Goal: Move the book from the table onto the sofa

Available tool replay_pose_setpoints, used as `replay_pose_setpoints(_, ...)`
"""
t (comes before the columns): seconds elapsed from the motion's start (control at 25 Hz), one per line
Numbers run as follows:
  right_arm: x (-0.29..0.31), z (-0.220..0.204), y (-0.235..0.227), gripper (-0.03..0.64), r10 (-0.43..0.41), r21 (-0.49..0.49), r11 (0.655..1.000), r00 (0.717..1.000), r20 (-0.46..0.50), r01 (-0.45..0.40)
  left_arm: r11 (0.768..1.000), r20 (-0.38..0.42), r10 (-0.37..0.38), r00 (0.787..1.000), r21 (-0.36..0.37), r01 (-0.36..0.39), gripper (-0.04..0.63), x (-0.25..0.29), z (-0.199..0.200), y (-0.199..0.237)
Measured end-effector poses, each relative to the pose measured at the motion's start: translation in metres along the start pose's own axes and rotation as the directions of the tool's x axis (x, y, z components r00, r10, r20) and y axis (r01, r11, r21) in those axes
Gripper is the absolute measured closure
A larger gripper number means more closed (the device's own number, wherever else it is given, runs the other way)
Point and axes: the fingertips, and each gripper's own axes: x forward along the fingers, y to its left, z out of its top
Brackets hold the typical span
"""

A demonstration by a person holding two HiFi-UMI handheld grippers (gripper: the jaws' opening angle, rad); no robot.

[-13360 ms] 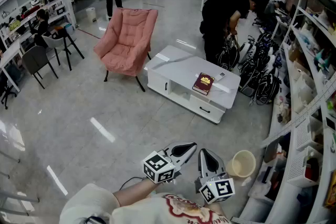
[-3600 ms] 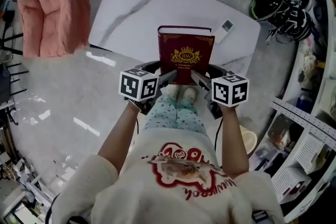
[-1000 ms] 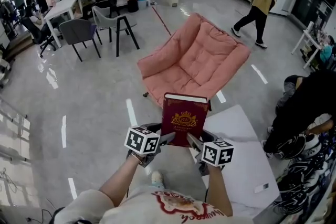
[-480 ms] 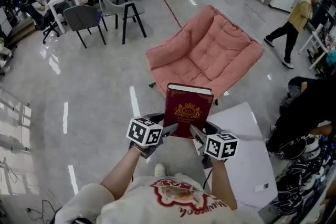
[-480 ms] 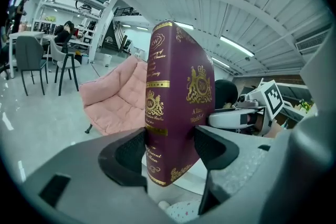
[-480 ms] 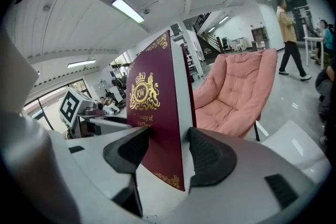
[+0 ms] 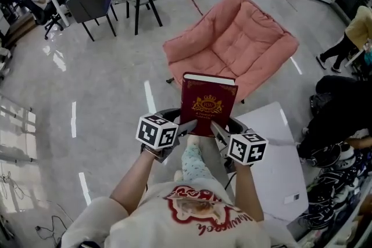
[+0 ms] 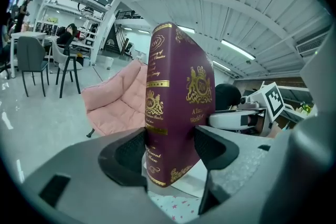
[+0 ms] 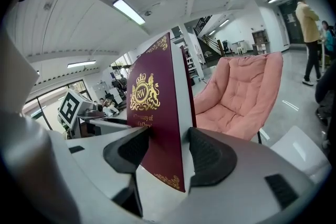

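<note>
A dark red book (image 7: pixel 207 103) with a gold crest is carried upright in the air between both grippers. My left gripper (image 7: pixel 185 127) is shut on its spine side, the book (image 8: pixel 176 120) pinched between the black pads. My right gripper (image 7: pixel 217 129) is shut on its page-edge side, the book (image 9: pixel 160 118) clamped there too. The pink sofa chair (image 7: pixel 235 42) stands ahead on the floor, beyond the book; it shows as the pink sofa chair (image 8: pixel 118 99) in the left gripper view and as the pink sofa chair (image 9: pixel 239 94) in the right one. The white table (image 7: pixel 279 165) lies at my lower right.
Dark chairs (image 7: pixel 87 9) and desks with seated people stand at the far left. A person in a yellow jacket (image 7: pixel 351 38) walks at the right edge, and a person in black (image 7: pixel 340 113) bends beside the table. Bags (image 7: pixel 331 212) crowd the lower right floor.
The sofa chair has come nearer and sits lower in the head view. The book stays held the same way between both grippers. The person in yellow has moved to the right edge.
</note>
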Motion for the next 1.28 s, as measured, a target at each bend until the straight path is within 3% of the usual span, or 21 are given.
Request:
replay_pose_setpoints(0.36, 0.058, 0.042, -0.031, 0.374, 0.027, 0.004, 1.000, 0.999, 0.017, -0.028, 1.000, 0.004, 0.029, 1.000, 0.000, -0.029, 0.296, 0.035, 0.044, 0.051)
replay_pose_setpoints(0.76, 0.140, 0.128, -0.096, 0.376, 0.018, 0.016, 1.000, 1.000, 0.021, -0.019, 1.000, 0.002, 0.025, 1.000, 0.005, -0.025, 0.296, 0.107, 0.136, 0.123)
replay_pose_setpoints(1.0, 0.171, 0.186, -0.153, 0.376, -0.004, 0.029, 1.000, 1.000, 0.030, 0.003, 1.000, -0.002, 0.005, 1.000, 0.017, -0.005, 0.296, 0.167, 0.198, 0.147)
replay_pose_setpoints(1.28, 0.206, 0.235, -0.188, 0.376, -0.049, 0.046, 0.998, 0.997, 0.061, 0.046, 0.999, -0.005, -0.033, 0.999, 0.043, 0.034, 0.296, 0.206, 0.253, 0.178)
